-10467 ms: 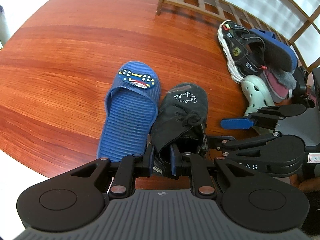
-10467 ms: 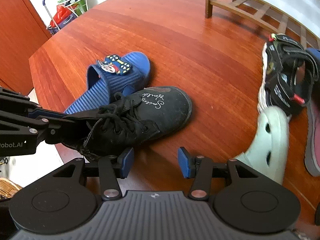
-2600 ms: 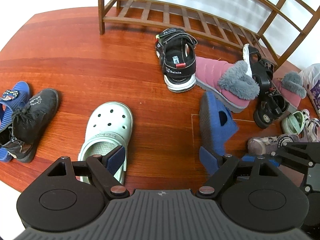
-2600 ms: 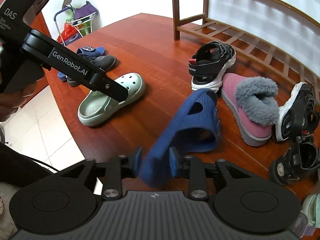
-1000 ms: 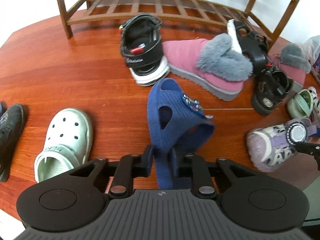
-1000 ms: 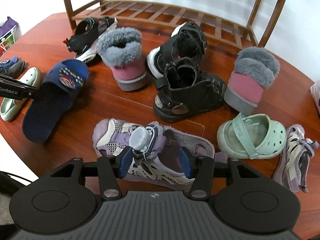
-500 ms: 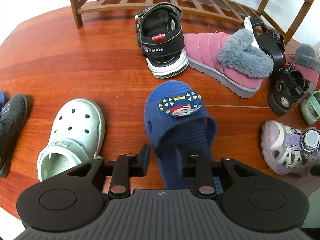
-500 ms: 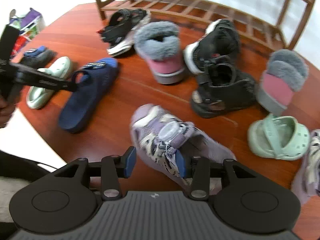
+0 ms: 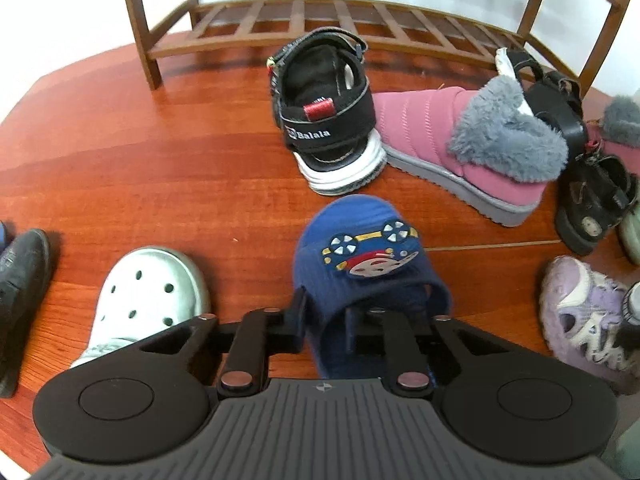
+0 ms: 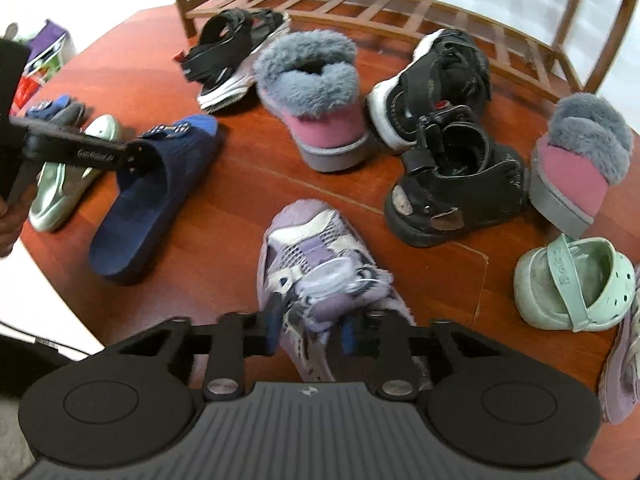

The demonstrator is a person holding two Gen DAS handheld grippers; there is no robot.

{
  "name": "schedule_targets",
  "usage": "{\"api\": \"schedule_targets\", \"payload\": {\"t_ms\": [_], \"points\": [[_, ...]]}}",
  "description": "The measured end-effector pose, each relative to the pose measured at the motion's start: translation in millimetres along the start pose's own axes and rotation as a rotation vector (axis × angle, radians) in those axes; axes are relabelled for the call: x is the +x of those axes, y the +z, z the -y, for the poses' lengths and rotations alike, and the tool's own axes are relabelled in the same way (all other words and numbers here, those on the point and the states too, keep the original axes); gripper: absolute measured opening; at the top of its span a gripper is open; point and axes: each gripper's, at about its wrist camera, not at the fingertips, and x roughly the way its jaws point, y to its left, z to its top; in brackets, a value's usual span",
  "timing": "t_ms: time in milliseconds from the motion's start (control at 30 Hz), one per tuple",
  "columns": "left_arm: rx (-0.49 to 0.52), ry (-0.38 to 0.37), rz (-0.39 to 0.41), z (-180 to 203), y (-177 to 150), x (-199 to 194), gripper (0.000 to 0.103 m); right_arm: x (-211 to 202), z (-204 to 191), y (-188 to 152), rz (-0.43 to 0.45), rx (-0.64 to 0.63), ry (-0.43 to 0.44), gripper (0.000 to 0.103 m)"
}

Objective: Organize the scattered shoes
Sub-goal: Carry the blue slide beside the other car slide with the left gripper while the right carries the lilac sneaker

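the left gripper [image 9: 326,320] stands a little open around the side of the blue slide [image 9: 360,264], not pinching it; the slide lies flat on the counter [image 9: 160,168] beside a pale clog [image 9: 148,292]. the right gripper [image 10: 308,326] is closed on the lilac sneaker [image 10: 316,256] (a bit blurred). pink boots [image 10: 316,92], black sandals [image 10: 444,76] and the rack [image 10: 400,4] lie beyond.

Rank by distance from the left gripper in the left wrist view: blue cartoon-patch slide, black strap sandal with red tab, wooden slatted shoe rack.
1. Blue cartoon-patch slide: its side wall sits between the fingers of the left gripper.
2. Black strap sandal with red tab: straight ahead, mid-floor, beside the pink fur-cuffed boot.
3. Wooden slatted shoe rack: farthest, against the wall.
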Motion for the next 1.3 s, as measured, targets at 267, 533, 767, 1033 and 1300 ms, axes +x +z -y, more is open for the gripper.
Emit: {"api": "schedule_targets", "payload": {"t_ms": [267, 533, 767, 1033, 1300], "points": [[0.003, -0.023, 0.078, -5, 9, -22, 0.009, -14, -1, 5, 0.065, 0.148, 0.052, 0.013], [-0.020, -0.051, 0.135, -32, 21, -52, 0.009, -13, -21, 16, 0.103, 0.273, 0.087, 0.012], [-0.083, -0.041, 0.159, -90, 31, -82, 0.009, -11, -42, 25, 0.149, 0.422, 0.085, 0.012], [-0.112, 0.006, 0.155, -174, 36, -114, 0.009, -11, -83, 34, 0.218, 0.571, 0.040, 0.001], [-0.128, 0.064, 0.165, -258, 30, -133, 0.009, -2, -133, 49, 0.245, 0.586, -0.022, 0.002]]}}
